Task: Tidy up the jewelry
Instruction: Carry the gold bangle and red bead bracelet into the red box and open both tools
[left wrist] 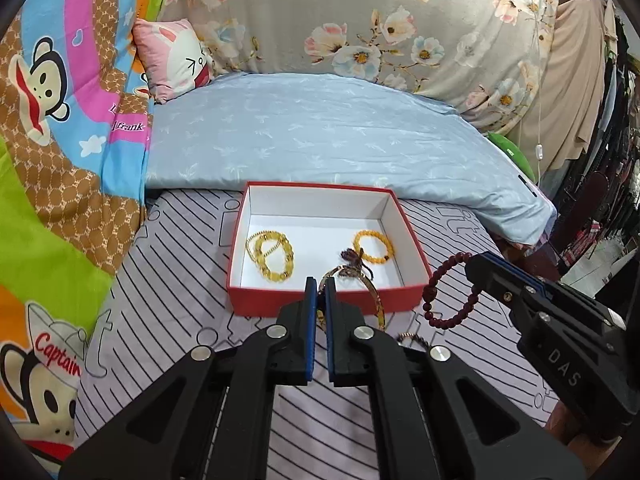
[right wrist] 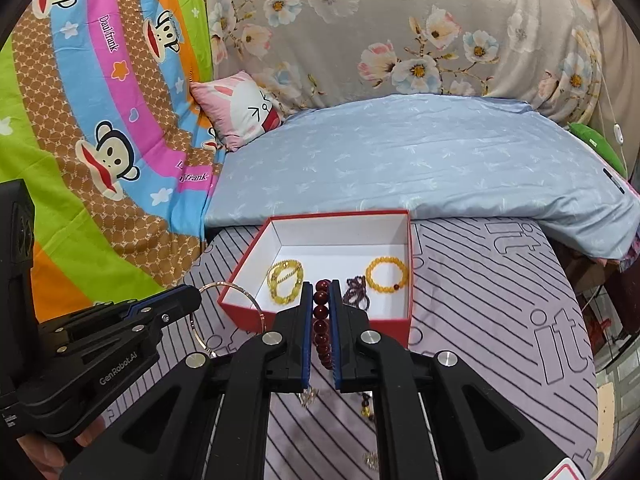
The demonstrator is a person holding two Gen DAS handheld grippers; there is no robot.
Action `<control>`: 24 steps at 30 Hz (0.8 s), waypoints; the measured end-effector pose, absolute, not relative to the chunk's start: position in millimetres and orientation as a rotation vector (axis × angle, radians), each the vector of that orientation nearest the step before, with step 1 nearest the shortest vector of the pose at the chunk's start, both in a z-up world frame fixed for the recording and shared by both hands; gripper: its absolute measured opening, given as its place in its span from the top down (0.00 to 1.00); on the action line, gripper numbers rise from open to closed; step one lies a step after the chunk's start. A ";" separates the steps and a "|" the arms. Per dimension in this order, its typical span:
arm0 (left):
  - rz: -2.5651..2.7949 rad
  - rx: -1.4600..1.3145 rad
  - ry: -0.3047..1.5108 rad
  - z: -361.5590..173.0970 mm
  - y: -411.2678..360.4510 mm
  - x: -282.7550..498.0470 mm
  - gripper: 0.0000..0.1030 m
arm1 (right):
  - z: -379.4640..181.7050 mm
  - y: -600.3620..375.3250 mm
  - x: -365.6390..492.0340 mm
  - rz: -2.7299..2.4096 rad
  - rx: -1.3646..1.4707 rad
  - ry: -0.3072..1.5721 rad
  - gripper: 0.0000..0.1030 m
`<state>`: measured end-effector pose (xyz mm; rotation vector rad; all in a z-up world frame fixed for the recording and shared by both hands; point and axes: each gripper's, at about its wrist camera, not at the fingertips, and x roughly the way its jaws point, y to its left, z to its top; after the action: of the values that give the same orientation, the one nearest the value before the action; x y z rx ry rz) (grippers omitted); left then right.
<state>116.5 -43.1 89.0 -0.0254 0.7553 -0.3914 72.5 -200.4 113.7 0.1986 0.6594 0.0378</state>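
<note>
Now I see my left gripper clamped on a thin gold bangle, held over the near wall of the red box. My right gripper pinches a dark red bead bracelet just before that box, where yellow bead bracelets lie on the striped sheet.

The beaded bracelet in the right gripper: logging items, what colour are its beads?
Dark red beaded bracelet, clearest in the right wrist view.

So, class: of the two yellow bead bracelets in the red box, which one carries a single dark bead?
The plain single-loop yellow bracelet on the right side of the red box; the left one is a doubled bundle without it.
</note>
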 end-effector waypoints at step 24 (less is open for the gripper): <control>-0.327 -0.023 0.802 60.9 -62.0 213.1 0.97 | 88.0 -201.4 168.9 0.032 0.180 0.711 0.93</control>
<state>213.1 -62.0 60.9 -0.0233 0.8019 -0.3269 168.9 -201.4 88.0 0.1801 0.7113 0.0315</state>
